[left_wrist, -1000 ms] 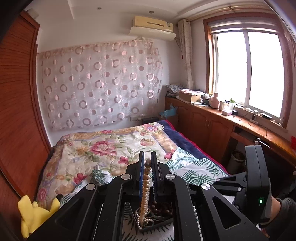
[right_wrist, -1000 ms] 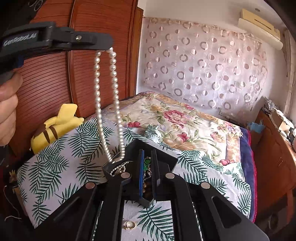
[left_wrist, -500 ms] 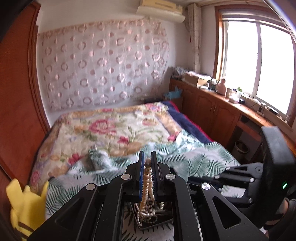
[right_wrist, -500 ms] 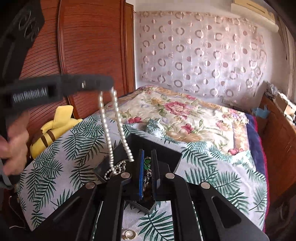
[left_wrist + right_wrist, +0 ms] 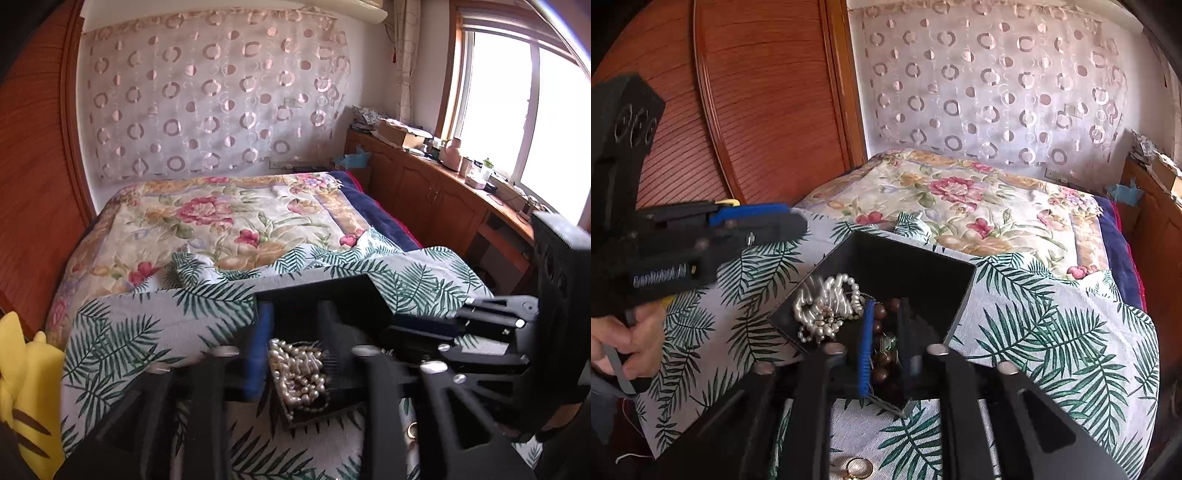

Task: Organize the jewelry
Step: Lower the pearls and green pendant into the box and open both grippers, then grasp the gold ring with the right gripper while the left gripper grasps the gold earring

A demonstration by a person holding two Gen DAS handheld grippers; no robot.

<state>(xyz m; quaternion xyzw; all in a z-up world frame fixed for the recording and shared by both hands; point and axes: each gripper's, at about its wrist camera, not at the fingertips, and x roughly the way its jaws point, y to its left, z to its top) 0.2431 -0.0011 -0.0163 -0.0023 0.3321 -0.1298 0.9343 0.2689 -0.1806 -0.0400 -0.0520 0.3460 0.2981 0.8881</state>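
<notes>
A black open box [image 5: 960, 284] sits on the palm-leaf cloth on the bed. A white pearl necklace [image 5: 825, 301] lies piled in its left part; it also shows in the left wrist view [image 5: 299, 373]. Brown wooden beads [image 5: 882, 350] lie beside it. My left gripper [image 5: 293, 332] is open and empty just above the box; it also shows in the right wrist view [image 5: 783, 221], left of the box. My right gripper [image 5: 886, 325] is open over the brown beads, holding nothing. A gold ring [image 5: 858, 467] lies on the cloth in front of the box.
A yellow plush toy [image 5: 26, 391] sits at the bed's left edge by the wooden wardrobe [image 5: 757, 92]. A floral quilt [image 5: 221, 221] covers the far bed. A wooden cabinet [image 5: 443, 192] with clutter runs under the window on the right.
My left gripper lowered the pearl necklace into the box, opened and let it go. My right gripper opened too. The necklace now lies piled in the box.
</notes>
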